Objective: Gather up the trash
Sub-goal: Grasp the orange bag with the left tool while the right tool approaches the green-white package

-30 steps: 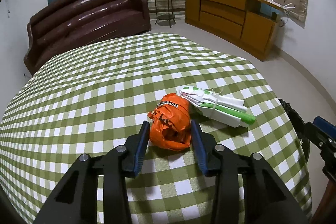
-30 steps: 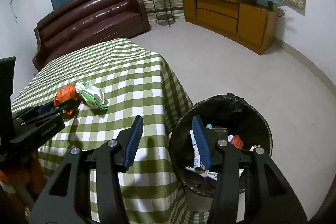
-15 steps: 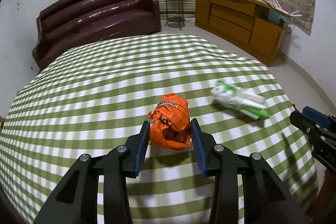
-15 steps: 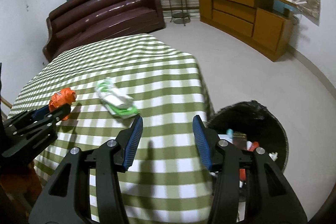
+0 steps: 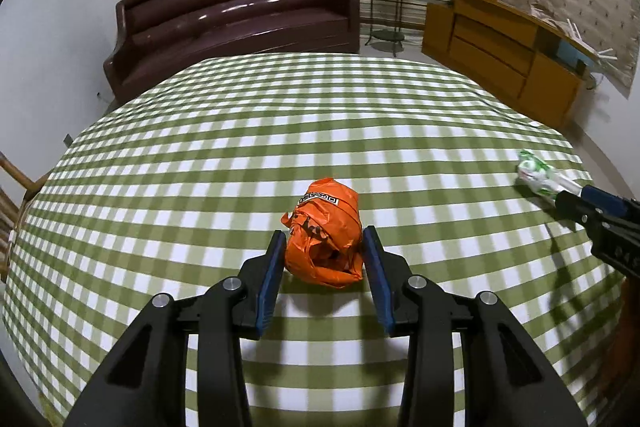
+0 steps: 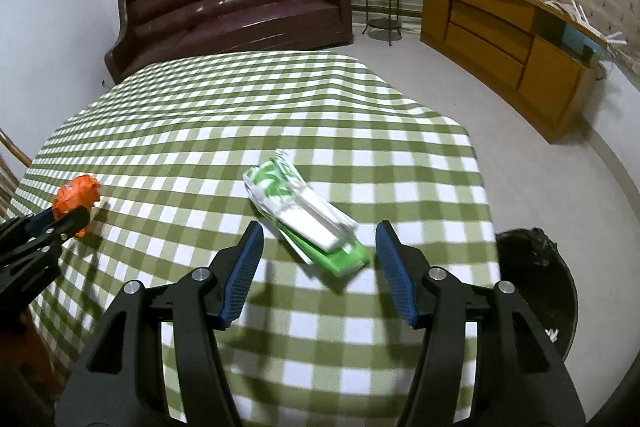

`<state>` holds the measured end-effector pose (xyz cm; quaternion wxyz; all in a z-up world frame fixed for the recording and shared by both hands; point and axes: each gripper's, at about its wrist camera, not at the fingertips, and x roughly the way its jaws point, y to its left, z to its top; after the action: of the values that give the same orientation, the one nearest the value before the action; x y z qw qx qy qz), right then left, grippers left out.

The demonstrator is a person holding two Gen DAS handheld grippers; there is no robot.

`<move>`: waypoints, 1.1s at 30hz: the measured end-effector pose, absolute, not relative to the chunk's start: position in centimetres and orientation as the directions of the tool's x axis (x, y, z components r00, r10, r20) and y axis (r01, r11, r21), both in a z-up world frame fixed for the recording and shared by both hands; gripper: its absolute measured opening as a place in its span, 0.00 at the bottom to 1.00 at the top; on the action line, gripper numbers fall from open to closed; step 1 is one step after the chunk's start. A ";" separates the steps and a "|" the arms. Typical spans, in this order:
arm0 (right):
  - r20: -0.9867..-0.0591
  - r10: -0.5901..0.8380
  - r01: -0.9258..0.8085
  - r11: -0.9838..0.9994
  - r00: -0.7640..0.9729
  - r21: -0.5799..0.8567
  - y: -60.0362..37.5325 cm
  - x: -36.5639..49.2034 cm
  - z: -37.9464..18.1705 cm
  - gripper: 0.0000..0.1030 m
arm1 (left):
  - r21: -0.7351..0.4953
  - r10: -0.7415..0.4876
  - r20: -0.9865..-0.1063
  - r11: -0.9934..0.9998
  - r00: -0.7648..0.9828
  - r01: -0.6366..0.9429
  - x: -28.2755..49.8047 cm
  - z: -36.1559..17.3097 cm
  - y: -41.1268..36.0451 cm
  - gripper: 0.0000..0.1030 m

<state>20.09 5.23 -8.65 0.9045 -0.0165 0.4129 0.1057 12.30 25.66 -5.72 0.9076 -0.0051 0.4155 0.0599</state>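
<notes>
Orange wad (image 5: 325, 231) btwn L claw (image 5: 324, 247) pads, wrapper (image 6: 306, 223) ahead of opening R claw (image 6: 319, 247)

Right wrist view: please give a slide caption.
Right tool opening over a green-and-white wrapper on the checked tablecloth.

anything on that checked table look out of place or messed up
Two bits of litter stand out on the green checked tablecloth: a crumpled orange plastic bag clamped in the left gripper, and a rumpled green and white wrapper lying askew near the edge, ahead of the right gripper, whose jaws are opening.
</notes>
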 end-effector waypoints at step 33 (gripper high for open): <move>-0.773 0.166 -0.204 0.978 0.612 0.048 8.5 20.2 -9.1 0.59 | -0.001 0.078 -0.762 0.993 0.643 -0.121 12.2 -6.4 27.6 0.39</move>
<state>20.24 8.47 -9.10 0.8976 -0.0225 0.4280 0.1031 12.17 27.62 -6.38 0.9060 -0.0259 0.4189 0.0547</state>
